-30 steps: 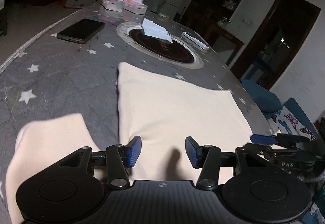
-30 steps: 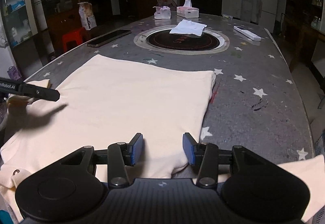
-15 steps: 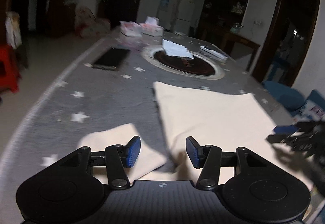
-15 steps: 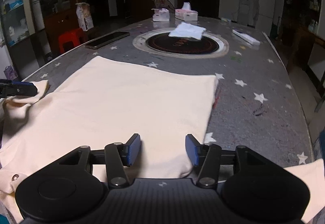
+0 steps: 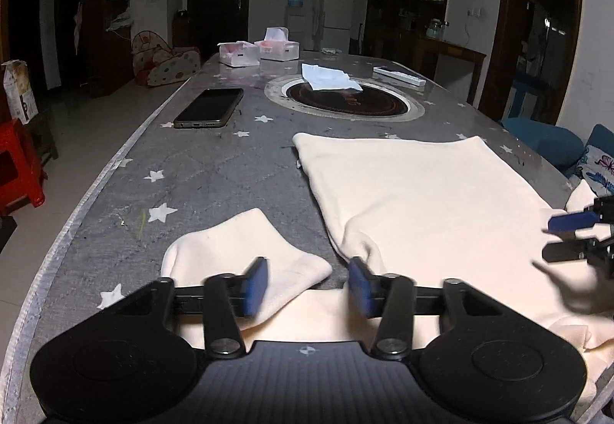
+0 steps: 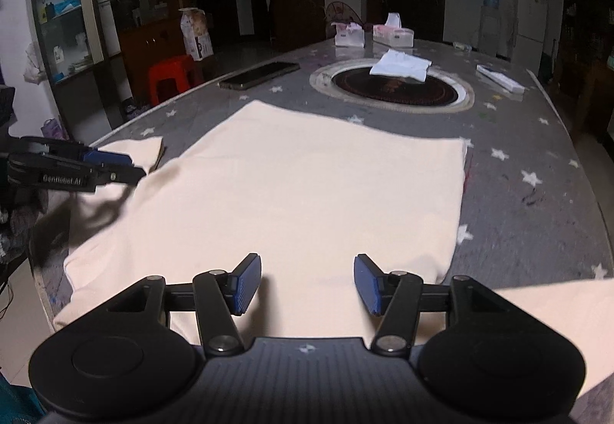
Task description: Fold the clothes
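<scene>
grey star-print table (image 5: 215, 170) bears cream garment (image 5: 422, 189), phone (image 5: 209, 108), tissue boxes (image 5: 258, 50), white cloth (image 5: 326, 77).

We count one cream garment (image 5: 422, 193) on one star-patterned table (image 5: 215, 170). Two grippers in view: left gripper (image 5: 307, 285), right gripper (image 6: 307, 282). One phone (image 5: 209, 108), two tissue boxes (image 5: 238, 54) (image 5: 279, 48), one white cloth (image 5: 328, 77) on one round inset hob (image 5: 345, 103), one white remote (image 5: 399, 75). One red stool (image 6: 170, 76).
</scene>
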Demonstrator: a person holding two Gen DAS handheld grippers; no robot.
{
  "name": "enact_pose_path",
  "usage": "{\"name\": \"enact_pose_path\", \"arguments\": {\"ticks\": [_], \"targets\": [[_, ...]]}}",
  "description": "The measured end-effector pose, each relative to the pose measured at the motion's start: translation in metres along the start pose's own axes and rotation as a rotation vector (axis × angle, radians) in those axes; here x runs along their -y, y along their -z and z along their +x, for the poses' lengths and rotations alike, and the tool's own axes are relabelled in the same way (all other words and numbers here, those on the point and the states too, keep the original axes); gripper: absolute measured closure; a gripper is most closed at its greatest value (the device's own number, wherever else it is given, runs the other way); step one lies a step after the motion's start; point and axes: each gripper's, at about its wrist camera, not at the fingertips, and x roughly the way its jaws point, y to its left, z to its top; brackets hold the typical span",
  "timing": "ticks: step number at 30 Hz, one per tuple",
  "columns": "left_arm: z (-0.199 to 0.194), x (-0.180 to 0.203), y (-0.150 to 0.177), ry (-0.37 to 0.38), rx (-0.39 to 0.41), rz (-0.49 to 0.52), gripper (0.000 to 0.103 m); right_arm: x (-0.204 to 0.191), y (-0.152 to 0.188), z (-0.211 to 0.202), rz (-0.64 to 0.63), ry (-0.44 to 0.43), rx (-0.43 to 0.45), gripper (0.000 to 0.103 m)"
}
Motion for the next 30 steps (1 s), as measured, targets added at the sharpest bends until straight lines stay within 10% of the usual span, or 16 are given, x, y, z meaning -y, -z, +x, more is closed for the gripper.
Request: {"name": "enact_pose_path", "arguments": {"ticks": [4, 17, 25, 30], "targets": [[-0.003, -0.014, 0.001, 0.000, 0.014, -0.059, 0.095, -0.002, 0.004, 0.003, 0.012, 0.001, -0.009, 0.048], [-0.078, -0.104, 0.008, -0.121, 0.236, -0.416, 0.097, -0.002, 0.007, 0.005, 0.021, 0.003, -0.008, 0.048], [-0.084, -0.135, 0.041, -0.329, 0.145, -0.465, 0.096, -0.006, 0.006, 0.006, 0.011, -0.004, -0.012, 0.042], [-0.087, -0.130, 0.043, -0.306, 0.134, -0.478, 0.095, -0.008, 0.005, 0.006, 0.005, -0.007, -0.017, 0.039]]}}
